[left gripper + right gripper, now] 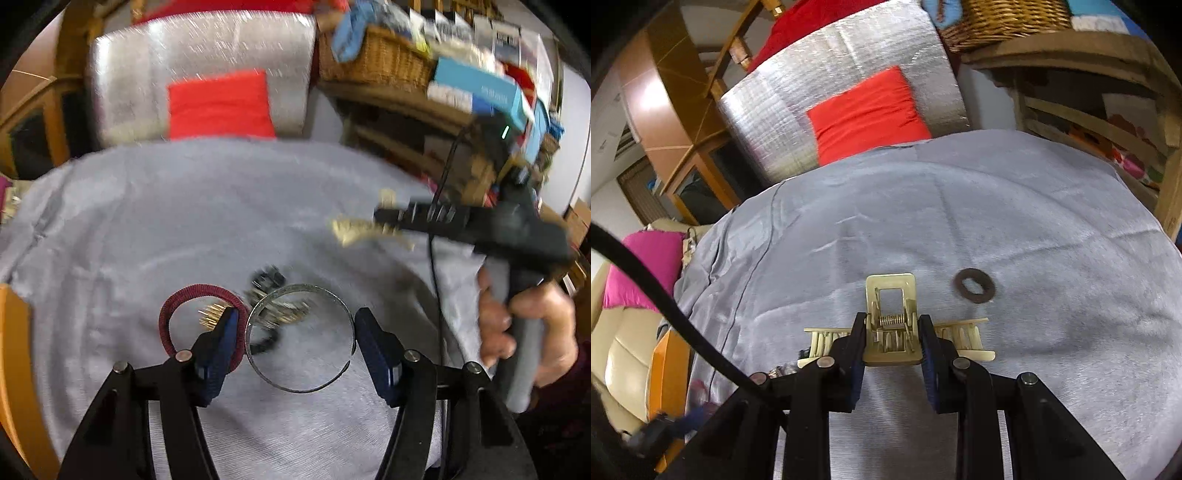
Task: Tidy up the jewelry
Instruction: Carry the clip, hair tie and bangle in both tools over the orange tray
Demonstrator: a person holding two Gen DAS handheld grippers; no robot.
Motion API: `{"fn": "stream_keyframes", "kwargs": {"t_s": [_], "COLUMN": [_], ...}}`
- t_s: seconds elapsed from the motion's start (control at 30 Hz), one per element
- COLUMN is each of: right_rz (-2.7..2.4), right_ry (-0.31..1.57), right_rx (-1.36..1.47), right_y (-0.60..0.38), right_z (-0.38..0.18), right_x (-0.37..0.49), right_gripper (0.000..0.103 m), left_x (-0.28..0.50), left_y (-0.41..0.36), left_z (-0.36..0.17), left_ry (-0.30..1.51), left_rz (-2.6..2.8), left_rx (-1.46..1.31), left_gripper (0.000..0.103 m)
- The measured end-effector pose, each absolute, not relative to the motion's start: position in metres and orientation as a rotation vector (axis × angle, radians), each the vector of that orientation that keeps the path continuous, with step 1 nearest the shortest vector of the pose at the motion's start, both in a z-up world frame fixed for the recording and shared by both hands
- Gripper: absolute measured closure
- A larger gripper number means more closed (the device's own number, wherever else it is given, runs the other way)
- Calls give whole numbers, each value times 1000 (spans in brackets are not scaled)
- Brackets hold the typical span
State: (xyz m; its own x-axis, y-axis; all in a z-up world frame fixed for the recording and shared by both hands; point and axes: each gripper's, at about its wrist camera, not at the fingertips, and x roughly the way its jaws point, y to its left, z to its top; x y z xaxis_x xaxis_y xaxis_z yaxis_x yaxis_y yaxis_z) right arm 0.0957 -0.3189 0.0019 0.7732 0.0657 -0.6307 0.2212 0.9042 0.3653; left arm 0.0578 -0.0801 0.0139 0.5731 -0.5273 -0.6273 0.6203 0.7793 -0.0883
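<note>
Right gripper (891,343) is clamped on a cream hair claw clip (892,321), pads pinching its hinge end near the spring, teeth spread out to either side; the clip rides above the grey cloth (1015,206), not resting on it. Left gripper (295,332) hangs with its jaws spread wide and nothing between them, low over the pile.

Landmark: silver open bangle (299,339), lying flat on the cloth.
- Maroon hair tie (201,325) just left of the bangle, touching or nearly so; the left finger overlaps it.
- Small gold-toothed piece inside the tie's loop — too blurred to name.
- Dark tangle of chain and beads (269,295) lies across the bangle's far rim.
- Clip, as the left wrist view shows it, is up and to the right of the bangle, well apart.
- Dark ring-shaped band (974,285) lies alone on the cloth, beyond the held clip; where it sits relative to the bangle I cannot tell.

Step in hand, as I read it: carrying the clip away from the pile to a spot of its own. Next move calls for lowering it onto bare cloth and letting go cleanly, clear of the dark band.

Room: broad bare cloth beyond and right of the bangle. Cloth edge falls off at left toward an orange chair arm (670,369); wooden shelving (1108,122) crowds the far right.
</note>
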Motion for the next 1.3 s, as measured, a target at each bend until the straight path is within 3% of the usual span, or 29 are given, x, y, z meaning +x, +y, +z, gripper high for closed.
{"fn": "stream_keyframes", "kwargs": {"t_s": [0.37,0.63,0.93,1.3], "right_rz": [99,504,745,569], "right_ry": [614,641,897,1035], "right_rx": [267,176,289,-8], "right_y": [-192,18,179,233], "right_z": [35,82,48,-18], "right_x": [108,155,206,251], "right_gripper": [75,75,75,75], "left_x": [30,22,32,86], "left_y": [98,253,303,304], "left_z": [71,38,-8,-57], "left_ry": [517,659,781,933], "left_rz": [-204,120,228,241], "left_rx": [-16,-39,-134,-200], "left_gripper": [37,37,37,37]}}
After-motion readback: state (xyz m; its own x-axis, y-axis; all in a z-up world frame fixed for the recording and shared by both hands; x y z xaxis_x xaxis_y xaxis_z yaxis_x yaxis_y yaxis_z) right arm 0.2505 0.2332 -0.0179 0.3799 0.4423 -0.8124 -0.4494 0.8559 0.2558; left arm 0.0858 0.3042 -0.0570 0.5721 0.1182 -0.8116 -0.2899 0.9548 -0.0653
